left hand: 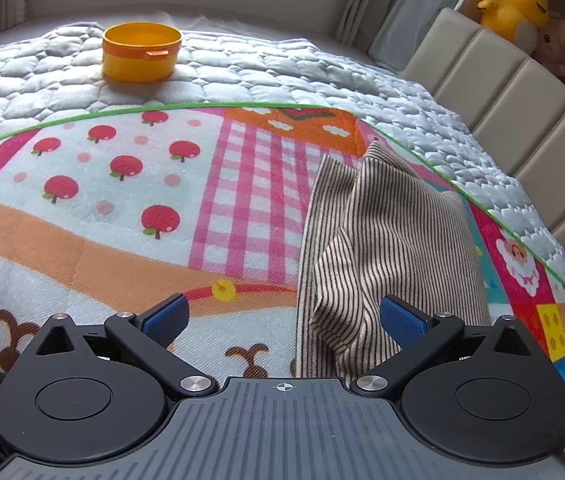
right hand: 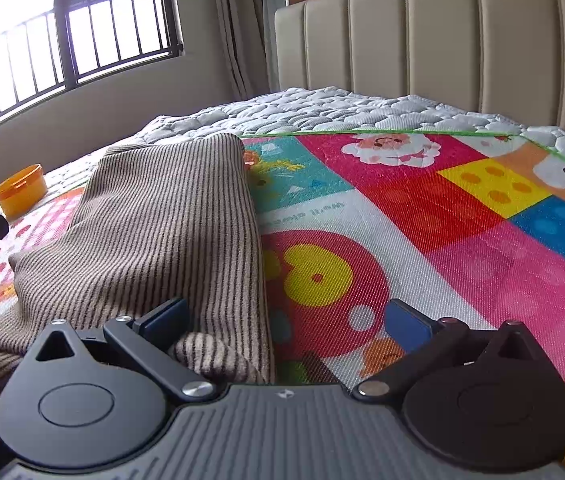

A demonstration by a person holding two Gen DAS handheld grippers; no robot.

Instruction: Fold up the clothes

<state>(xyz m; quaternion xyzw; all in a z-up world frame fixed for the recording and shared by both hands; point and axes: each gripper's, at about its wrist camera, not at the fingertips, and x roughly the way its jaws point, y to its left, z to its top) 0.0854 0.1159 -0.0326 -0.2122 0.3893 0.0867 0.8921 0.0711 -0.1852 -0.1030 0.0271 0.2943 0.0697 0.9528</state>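
Note:
A brown-and-cream striped garment (left hand: 394,248) lies partly folded on a colourful play mat (left hand: 130,216). My left gripper (left hand: 282,320) is open, low over the mat, with a raised fold of the garment between its blue pads (left hand: 400,322). In the right wrist view the same garment (right hand: 162,232) lies on the mat (right hand: 422,240). My right gripper (right hand: 286,320) is open at the garment's near right edge, and a fold of the cloth bulges up between its fingers (right hand: 168,318). Neither gripper pinches the cloth.
The mat lies on a grey quilted bed cover (left hand: 242,68). An orange round tub (left hand: 140,52) stands on the quilt at the back; it also shows in the right wrist view (right hand: 22,194). A beige padded headboard (right hand: 442,40) borders the bed, with plush toys (left hand: 522,8) behind it.

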